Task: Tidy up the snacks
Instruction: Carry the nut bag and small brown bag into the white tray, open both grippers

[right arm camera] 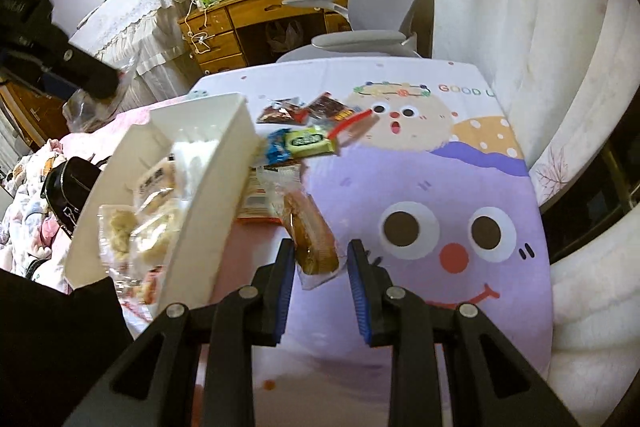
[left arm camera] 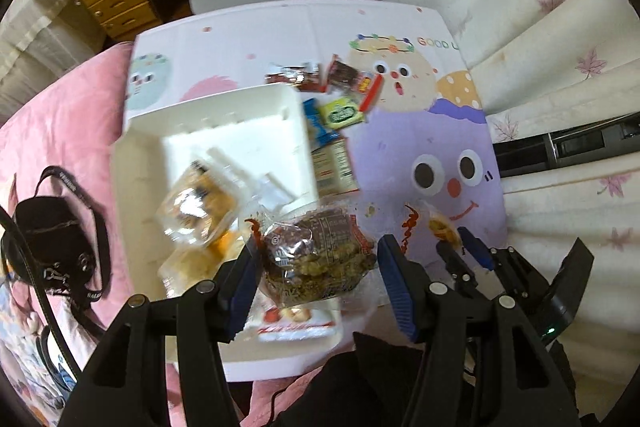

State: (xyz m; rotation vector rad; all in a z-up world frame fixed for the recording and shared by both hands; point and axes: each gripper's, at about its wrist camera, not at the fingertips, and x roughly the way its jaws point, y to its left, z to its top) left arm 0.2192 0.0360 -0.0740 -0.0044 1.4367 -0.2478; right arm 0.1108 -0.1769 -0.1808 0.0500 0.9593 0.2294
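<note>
Both grippers carry a wrapped snack above the cartoon-print table.

Nearest, the left gripper (left arm camera: 316,267), jaws part open, clamps a clear bag of brown snacks (left arm camera: 320,259); the right gripper (right arm camera: 320,267), jaws narrower, pinches a wrapped golden pastry (right arm camera: 314,239) by its near end. To the left stands the white box (left arm camera: 224,115) with packets inside. Farther off, beside the box's far right corner, loose snacks lie on the table (right arm camera: 460,187): a green packet (right arm camera: 310,143), a blue packet (right arm camera: 280,147) and dark red wrappers (right arm camera: 304,113).
</note>
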